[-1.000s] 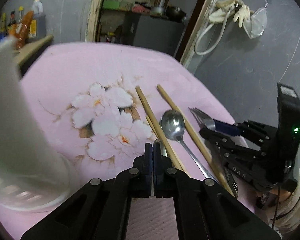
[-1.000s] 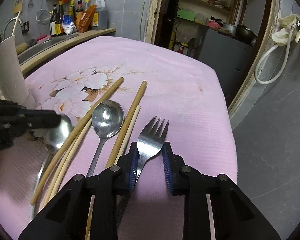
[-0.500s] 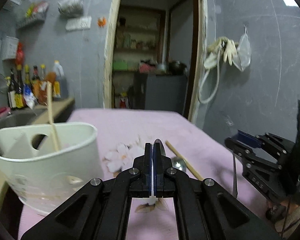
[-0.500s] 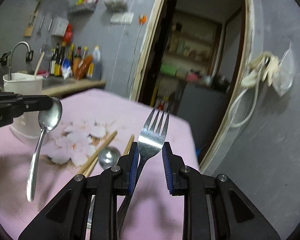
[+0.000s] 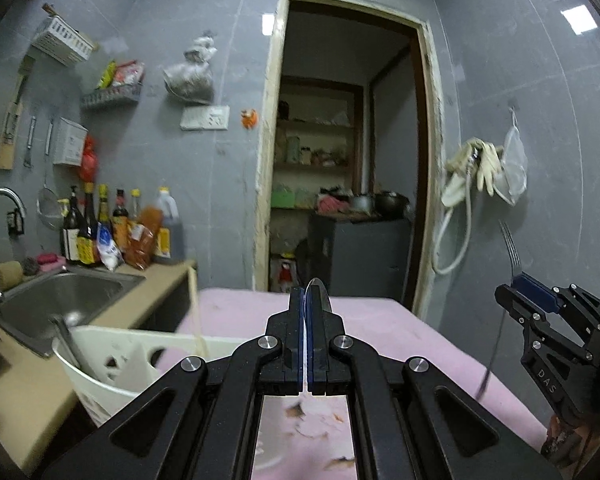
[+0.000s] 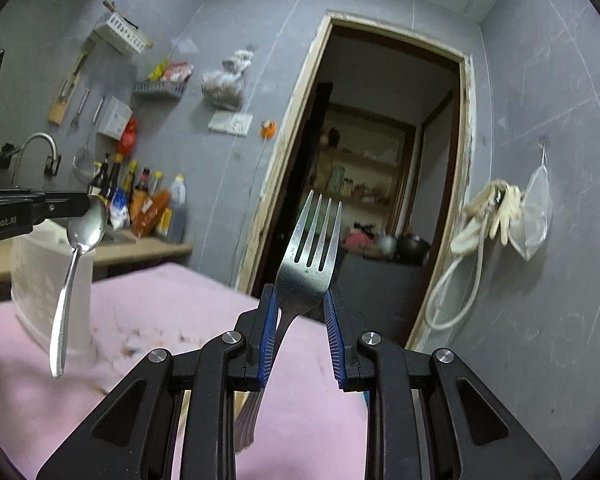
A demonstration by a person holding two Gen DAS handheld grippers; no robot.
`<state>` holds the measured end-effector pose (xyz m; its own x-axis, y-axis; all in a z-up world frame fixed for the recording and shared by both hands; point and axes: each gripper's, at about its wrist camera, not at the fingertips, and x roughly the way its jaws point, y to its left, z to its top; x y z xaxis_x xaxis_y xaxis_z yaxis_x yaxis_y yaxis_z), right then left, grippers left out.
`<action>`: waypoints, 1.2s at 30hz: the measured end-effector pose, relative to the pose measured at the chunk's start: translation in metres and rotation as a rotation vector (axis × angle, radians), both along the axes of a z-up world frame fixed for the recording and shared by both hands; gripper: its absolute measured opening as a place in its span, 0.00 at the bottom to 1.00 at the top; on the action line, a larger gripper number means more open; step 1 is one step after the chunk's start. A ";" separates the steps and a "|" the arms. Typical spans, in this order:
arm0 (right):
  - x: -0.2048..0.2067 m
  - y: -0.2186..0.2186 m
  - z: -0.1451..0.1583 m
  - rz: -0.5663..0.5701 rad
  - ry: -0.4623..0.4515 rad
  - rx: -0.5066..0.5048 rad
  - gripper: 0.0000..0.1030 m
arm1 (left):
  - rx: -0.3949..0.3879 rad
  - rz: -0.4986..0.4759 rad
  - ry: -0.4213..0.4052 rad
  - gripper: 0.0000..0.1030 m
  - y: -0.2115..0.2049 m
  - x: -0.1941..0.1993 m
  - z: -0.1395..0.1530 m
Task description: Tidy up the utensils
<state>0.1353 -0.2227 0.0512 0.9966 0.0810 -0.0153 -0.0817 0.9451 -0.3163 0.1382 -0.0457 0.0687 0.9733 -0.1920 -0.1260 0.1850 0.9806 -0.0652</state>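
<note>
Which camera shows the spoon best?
The right wrist camera. There the whole spoon hangs by its bowl from the left gripper, handle pointing down. The left wrist camera shows only the bowl's thin edge poking out between that gripper's shut fingers.

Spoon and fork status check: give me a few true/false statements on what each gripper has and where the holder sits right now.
1. The left gripper grips a spoon by its bowl. True.
2. The spoon lies on the pink cloth. False: it hangs handle-down in the air.
3. The right gripper holds a fork, tines up. True.
4. The white holder is empty. False: a chopstick stands inside it.
</note>
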 end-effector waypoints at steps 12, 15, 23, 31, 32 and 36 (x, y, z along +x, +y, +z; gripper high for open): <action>0.004 0.066 0.043 0.178 -0.121 0.031 0.20 | 0.001 0.179 -0.110 0.00 0.077 -0.016 0.046; 0.008 0.085 0.050 0.232 -0.146 0.059 0.20 | 0.008 0.240 -0.132 0.00 0.099 -0.018 0.053; 0.029 0.133 0.061 0.369 -0.162 0.174 0.20 | 0.000 0.415 -0.145 0.00 0.154 -0.011 0.052; 0.043 0.154 0.043 0.378 -0.172 0.183 0.20 | 0.024 0.512 -0.110 0.00 0.164 0.013 0.026; 0.045 0.155 0.039 0.377 -0.169 0.179 0.20 | 0.041 0.516 -0.109 0.00 0.162 0.016 0.023; 0.053 0.158 0.026 0.377 -0.135 0.161 0.20 | 0.096 0.514 -0.089 0.00 0.153 0.025 0.006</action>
